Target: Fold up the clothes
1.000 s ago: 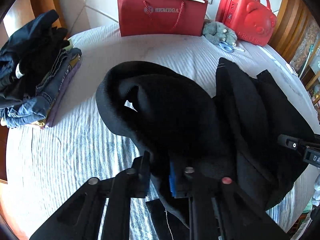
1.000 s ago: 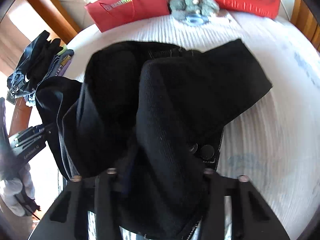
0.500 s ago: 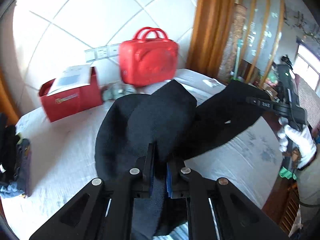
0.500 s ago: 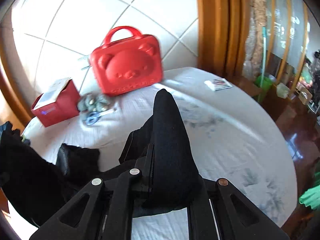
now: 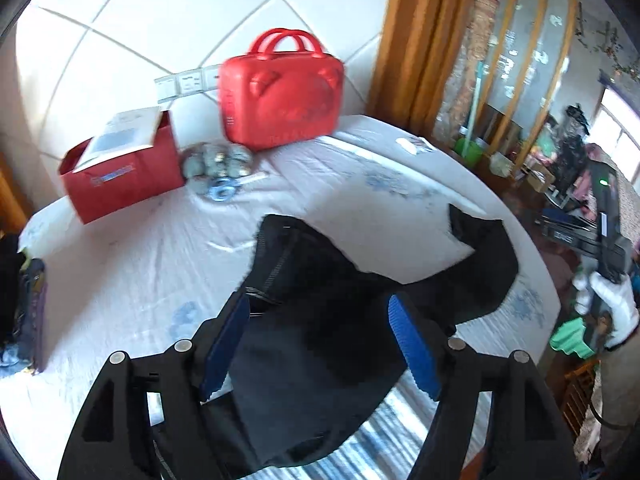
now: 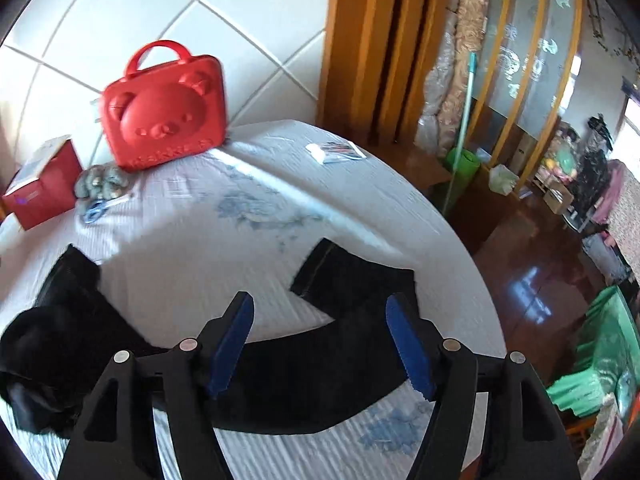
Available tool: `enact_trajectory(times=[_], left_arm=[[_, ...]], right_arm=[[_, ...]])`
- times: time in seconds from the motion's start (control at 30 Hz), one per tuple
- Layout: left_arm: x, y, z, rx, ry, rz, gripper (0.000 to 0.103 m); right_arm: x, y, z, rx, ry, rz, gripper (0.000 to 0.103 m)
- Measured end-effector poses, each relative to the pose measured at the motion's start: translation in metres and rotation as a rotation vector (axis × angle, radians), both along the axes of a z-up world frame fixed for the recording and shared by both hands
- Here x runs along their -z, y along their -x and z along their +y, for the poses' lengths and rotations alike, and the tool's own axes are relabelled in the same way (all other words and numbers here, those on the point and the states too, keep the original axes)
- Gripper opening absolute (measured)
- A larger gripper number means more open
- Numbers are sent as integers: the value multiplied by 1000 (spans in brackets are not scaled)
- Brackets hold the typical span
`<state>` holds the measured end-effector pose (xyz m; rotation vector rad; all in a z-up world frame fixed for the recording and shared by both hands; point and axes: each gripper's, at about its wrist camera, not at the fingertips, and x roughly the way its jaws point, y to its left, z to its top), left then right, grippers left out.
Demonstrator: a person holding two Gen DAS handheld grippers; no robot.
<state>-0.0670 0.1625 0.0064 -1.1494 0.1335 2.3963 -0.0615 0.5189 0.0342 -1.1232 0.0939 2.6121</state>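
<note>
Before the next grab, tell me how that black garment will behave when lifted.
The black garment will probably hang limp: it lies in soft bends across the bed. It looks thick, so likely somewhat heavy for cloth. Its ribbed weave should grip rather than slip between the left gripper pads, whose jaws have just been opening.

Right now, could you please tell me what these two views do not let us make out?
- Left wrist view: the near hem of the black garment, hidden behind the open left hand-held gripper.
- Left wrist view: the stack of folded clothes, cut off by the edge.
- Both views: the red bag lettering, blurred.
- Right wrist view: the leaflet print, too small.
</note>
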Motion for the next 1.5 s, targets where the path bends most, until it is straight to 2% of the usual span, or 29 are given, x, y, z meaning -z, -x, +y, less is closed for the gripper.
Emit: enact_trajectory(times=[0.13,0.23,0.3,0.43,0.53,0.63,0.77,0.8,0.83,0.87,0.9,0.93,0.97,1.03,1.1,1.2,1.27,1.3,1.37,1.4,1.5], left_arm=[[25,-4,-54,-103,41,-36,74],[53,-9,-94,-150,65,-88,74],[71,-14,-116,-187,93,-117,74],[110,-23,-153,-237,136,-204,74],[138,-32,-168,-233,157,-268,74],[164,-37,-176,-226,182,-319,74],[190,-37,-173,-196,185,-365,74],[195,-37,-170,-182,188,-375,72],[193,-37,-167,-176,196,-366,59],[190,-37,-164,-173,205,-351,49],[186,-38,-160,-171,214,-335,43],[182,-38,-157,-168,223,-320,30],[178,-39,-154,-166,232,-305,27],[157,-38,-154,-178,193,-272,27],[130,-37,-149,-186,156,-225,28],[91,-30,-127,-176,115,-150,37],[71,-24,-102,-156,82,-112,59],[62,-21,-89,-146,66,-93,64],[57,-16,-57,-119,55,-75,74],[59,-15,-39,-108,57,-77,75],[79,-8,-1,-142,86,-125,75]], right_arm=[[-12,-10,-65,-237,117,30,79],[-10,-14,-129,-440,150,-6,79],[0,-15,-174,-536,111,-41,79],[29,-17,-242,-645,60,-117,79],[48,-24,-273,-702,8,-163,79],[59,-35,-292,-771,-48,-204,85],[73,-49,-310,-818,-200,-241,87],[77,-49,-313,-813,-254,-242,87],[81,-48,-317,-805,-310,-240,86],[86,-43,-320,-803,-324,-247,82],[91,-39,-323,-803,-330,-256,71],[88,-33,-322,-795,-292,-243,35],[84,-27,-319,-784,-246,-226,26],[75,-15,-315,-763,-152,-192,20],[48,2,-287,-684,5,-77,17],[-1,19,-204,-475,212,140,15],[-25,20,-124,-279,316,281,15],[-30,17,-82,-173,371,332,15],[-20,9,1,24,439,336,15],[-15,5,42,123,470,333,15],[16,-8,130,305,402,208,16]])
